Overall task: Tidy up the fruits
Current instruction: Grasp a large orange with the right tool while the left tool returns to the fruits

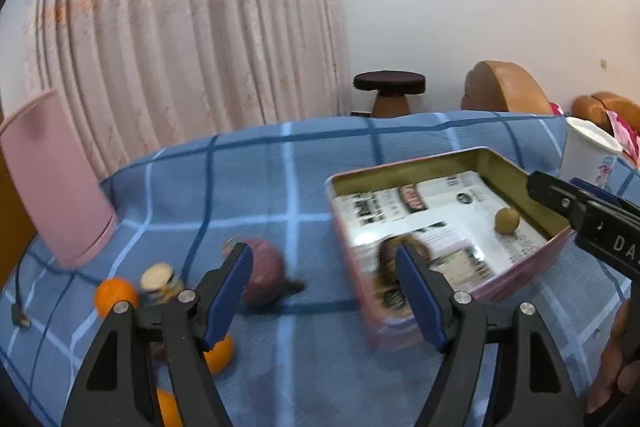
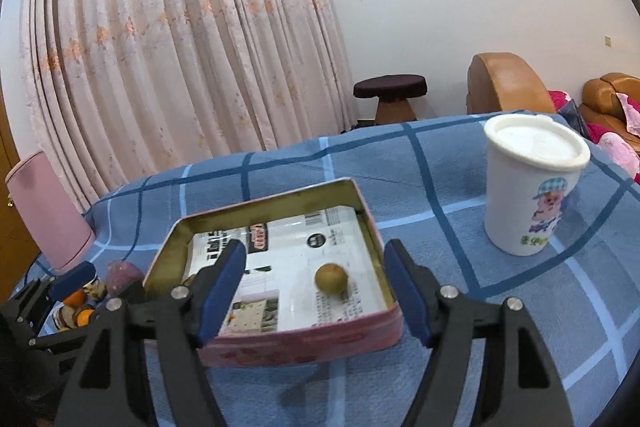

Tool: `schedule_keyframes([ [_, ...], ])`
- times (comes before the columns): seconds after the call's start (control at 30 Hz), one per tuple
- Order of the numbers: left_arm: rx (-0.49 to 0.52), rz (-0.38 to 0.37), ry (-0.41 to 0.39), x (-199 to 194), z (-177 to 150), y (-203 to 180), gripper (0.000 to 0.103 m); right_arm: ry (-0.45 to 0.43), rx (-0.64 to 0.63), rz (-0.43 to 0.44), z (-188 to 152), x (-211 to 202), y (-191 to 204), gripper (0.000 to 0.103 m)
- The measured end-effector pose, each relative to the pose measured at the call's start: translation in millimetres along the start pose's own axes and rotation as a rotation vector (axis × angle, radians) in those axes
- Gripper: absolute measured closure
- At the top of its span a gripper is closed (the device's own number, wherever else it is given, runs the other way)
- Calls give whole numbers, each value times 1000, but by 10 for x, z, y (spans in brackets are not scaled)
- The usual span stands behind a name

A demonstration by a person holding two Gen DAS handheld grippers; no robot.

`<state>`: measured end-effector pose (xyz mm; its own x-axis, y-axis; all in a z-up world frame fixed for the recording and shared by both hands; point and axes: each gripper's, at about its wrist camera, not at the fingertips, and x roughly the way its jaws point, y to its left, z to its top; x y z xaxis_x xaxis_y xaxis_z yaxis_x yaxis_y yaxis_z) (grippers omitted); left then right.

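Left wrist view has the left gripper (image 1: 324, 291) hanging over a blue plaid tablecloth (image 1: 248, 179), jaws spread wide with nothing between the blue rubbery pads. Just past the left pad sits a round purplish-red fruit (image 1: 264, 273) with a dull skin, a bit blurred. Further left there's a smooth orange (image 1: 115, 295) and a small jar (image 1: 162, 281) with a pale lid, plus another orange (image 1: 220, 353) peeking out under the black plastic finger.

Shallow rectangular tin (image 1: 448, 227) with pink outer walls and a brassy gold inside sits to the right on the cloth, lined with glossy printed paper. One small round yellow-brown fruit (image 1: 507, 220) rests on that paper near the tin's right wall. A fuzzy brown thing is at the tin's near corner, too blurred to call.

Right wrist view shows the right gripper (image 2: 314, 291) also wide open and empty, poised right over the tin's near wall, with the little fruit visible between its pads. A white lidded plastic cup (image 2: 528, 187) with a cartoon print stands off to the right, well apart from the tin. A soft pink cylinder (image 1: 52, 179) stands at the far left.
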<state>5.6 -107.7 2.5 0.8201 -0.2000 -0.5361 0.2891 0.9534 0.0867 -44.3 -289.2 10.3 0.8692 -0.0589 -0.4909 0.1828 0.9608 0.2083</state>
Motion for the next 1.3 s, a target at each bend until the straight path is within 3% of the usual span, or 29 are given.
schedule_keyframes([
  [0.3,-53,38,20,-92,-157,401,28,10,-19,9,-108,-72,278,29],
  [0.73,-88,67,36,-164,-294,852,28,77,-72,112,-354,-133,908,29],
  [0.83,-80,104,33,-181,-324,1022,28,100,-96,141,-410,-127,1069,29],
  [1.1,-250,191,62,-169,-414,1875,28,187,-203,264,-610,-65,1653,29],
  [1.3,-318,293,66,-189,-499,2251,28,279,-305,362,-799,35,2166,32],
])
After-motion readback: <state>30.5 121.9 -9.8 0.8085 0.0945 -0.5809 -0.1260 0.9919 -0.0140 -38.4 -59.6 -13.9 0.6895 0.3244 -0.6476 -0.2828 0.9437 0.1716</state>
